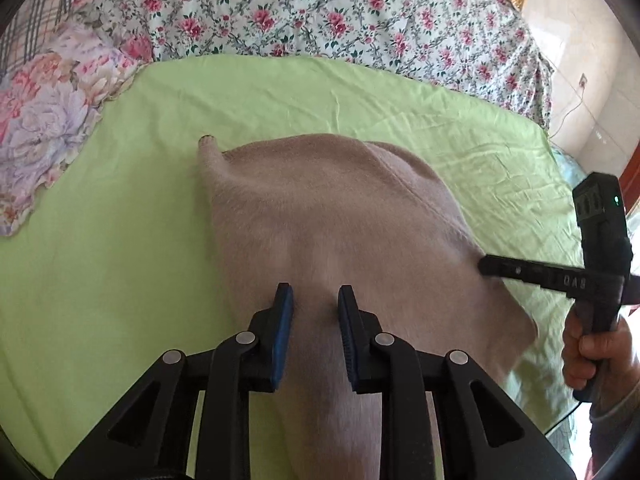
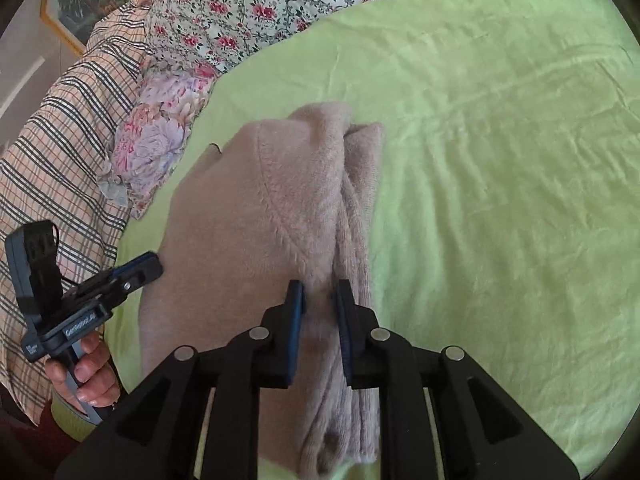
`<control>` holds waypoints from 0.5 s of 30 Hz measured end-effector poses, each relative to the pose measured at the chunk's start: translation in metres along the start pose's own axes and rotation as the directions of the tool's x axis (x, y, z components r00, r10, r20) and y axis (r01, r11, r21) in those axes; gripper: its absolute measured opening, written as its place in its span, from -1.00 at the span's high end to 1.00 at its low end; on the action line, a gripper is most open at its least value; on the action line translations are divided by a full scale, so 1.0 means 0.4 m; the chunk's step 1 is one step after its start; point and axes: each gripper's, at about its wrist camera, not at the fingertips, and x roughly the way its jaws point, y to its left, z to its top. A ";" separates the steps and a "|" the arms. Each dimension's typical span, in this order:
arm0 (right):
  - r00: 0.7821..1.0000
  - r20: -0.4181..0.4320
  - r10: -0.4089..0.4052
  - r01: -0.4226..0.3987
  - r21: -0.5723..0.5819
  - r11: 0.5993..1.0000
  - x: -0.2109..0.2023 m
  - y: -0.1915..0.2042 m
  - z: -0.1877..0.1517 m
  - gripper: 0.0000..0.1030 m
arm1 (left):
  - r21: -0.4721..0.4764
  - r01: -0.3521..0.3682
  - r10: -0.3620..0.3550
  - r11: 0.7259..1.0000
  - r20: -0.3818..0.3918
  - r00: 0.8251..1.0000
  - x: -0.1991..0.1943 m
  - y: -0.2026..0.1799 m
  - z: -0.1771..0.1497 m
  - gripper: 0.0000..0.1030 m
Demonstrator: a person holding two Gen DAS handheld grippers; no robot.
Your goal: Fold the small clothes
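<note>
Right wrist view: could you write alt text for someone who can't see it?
A beige sweater lies partly folded on a green sheet, with the right claw closed on a bunched fold near its right edge. At left, a hand holds the left claw at the sweater's other edge, before floral bedding.

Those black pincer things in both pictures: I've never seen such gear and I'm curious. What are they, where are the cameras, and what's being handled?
They are hand-held clamps; a person grips one in each hand, and each carries a camera looking along its two fingers. One picture is from the left tool, the other from the right tool; each also shows the other tool at its edge. A beige knitted garment lies on a green sheet, with floral bedding behind. Both tools pinch the garment's near edge.
</note>
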 end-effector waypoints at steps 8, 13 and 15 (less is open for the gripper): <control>0.999 -0.031 0.007 -0.008 -0.021 1.000 -0.063 -0.002 -0.110 0.64 | -0.041 0.015 -0.019 0.999 -0.092 0.996 -0.033 0.000 -0.157 0.49; 0.990 -0.090 -0.112 0.106 -0.075 0.992 -0.023 -0.006 -0.155 0.73 | -0.062 -0.006 -0.002 0.998 -0.123 0.992 -0.006 0.003 -0.189 0.36; 0.989 -0.086 -0.121 0.115 -0.071 0.991 -0.021 -0.009 -0.154 0.76 | -0.063 -0.014 0.006 0.998 -0.128 0.992 -0.002 0.003 -0.194 0.30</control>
